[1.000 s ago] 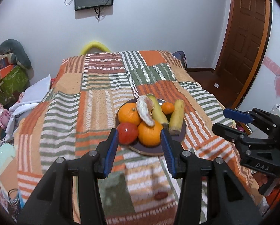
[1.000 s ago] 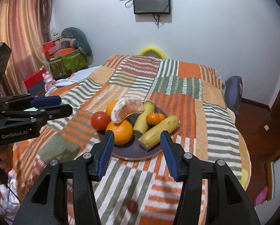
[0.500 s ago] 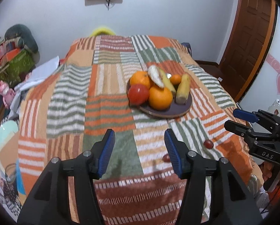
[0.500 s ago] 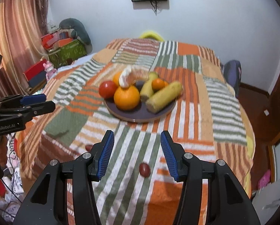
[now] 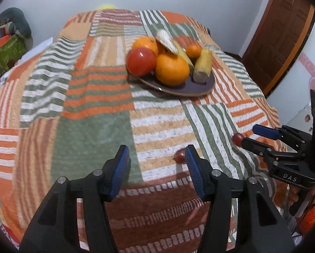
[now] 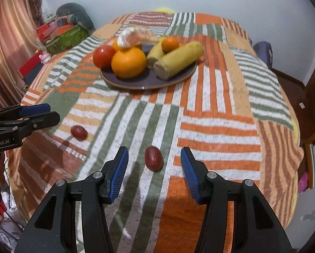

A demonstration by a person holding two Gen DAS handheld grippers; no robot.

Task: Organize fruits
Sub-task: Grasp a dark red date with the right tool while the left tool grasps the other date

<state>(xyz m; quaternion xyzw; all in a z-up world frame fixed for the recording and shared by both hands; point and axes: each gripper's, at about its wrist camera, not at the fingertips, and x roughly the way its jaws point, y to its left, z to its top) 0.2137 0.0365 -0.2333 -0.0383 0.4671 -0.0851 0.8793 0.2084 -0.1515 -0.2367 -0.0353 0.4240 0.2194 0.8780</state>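
Left wrist view: dropped nearer the bed (image 5: 94, 126) than a second ago. Left tongs (image 5: 156, 164) widened, empty, parted above the blanket; small red fruit (image 5: 179, 157) at lower centre, possibly brushing the right-hand pad (image 5: 192, 168), too blurred to tell.

Right wrist view: likewise lower. Right tongs (image 6: 154, 166) parted, empty, framing a second red fruit (image 6: 154, 158); plate (image 6: 136, 84) of fruit at upper centre. Likely pickup approach.

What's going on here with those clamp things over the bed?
A person holds two black grippers with blue pads over a striped patchwork bedspread. Both are open and empty. The right gripper frames one small dark red fruit; the left gripper hovers by the other. A dark round plate of oranges, tomato and bananas sits beyond.
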